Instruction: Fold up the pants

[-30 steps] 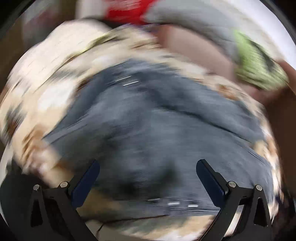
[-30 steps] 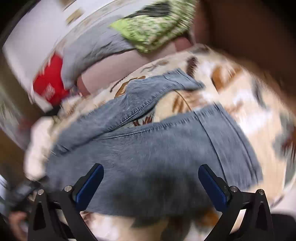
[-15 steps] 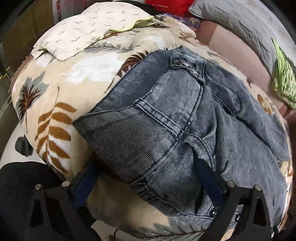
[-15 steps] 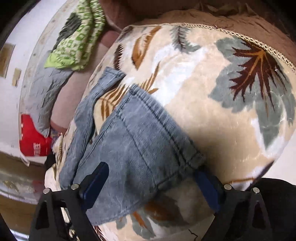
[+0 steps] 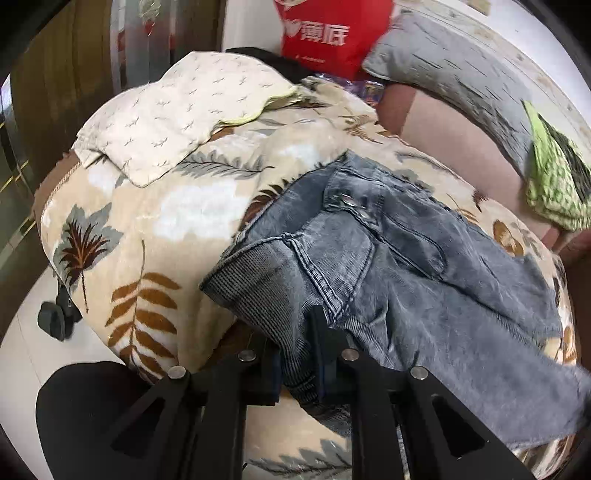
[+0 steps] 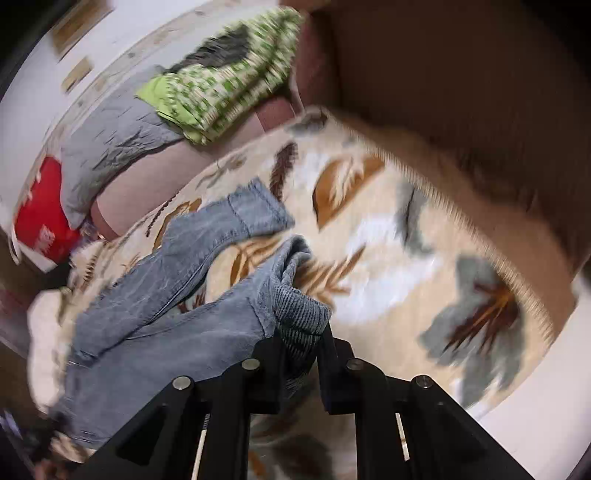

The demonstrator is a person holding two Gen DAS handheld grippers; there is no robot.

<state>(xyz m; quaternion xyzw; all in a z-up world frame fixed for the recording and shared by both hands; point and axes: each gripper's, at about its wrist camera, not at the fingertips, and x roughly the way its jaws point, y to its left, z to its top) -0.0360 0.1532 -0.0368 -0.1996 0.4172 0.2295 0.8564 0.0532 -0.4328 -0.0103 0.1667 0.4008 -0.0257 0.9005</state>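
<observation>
Grey-blue denim pants [image 5: 424,288] lie crumpled on a leaf-patterned blanket [image 5: 147,229]. In the left wrist view my left gripper [image 5: 295,343] has its jaws closing on the ribbed waistband at the near edge, with the fabric pinched between the pads and lifted slightly. The right wrist view is blurred. There my right gripper [image 6: 301,343] has its jaws closing on a bunched ribbed hem of the pants [image 6: 177,332], and the cloth is raised off the blanket [image 6: 388,240]. One leg end trails away to the upper left.
A cream pillow [image 5: 173,114], a red bag [image 5: 332,29], a grey pillow [image 5: 443,74] and a green patterned cloth [image 5: 554,184] sit at the far side. A brown sofa back [image 6: 461,92] rises to the right. A black caster [image 5: 55,321] stands on the white floor.
Both grippers went from wide open over the pants to pinching the fabric. Each has pulled its edge of the pants up off the blanket, and the right one has swung sideways.
</observation>
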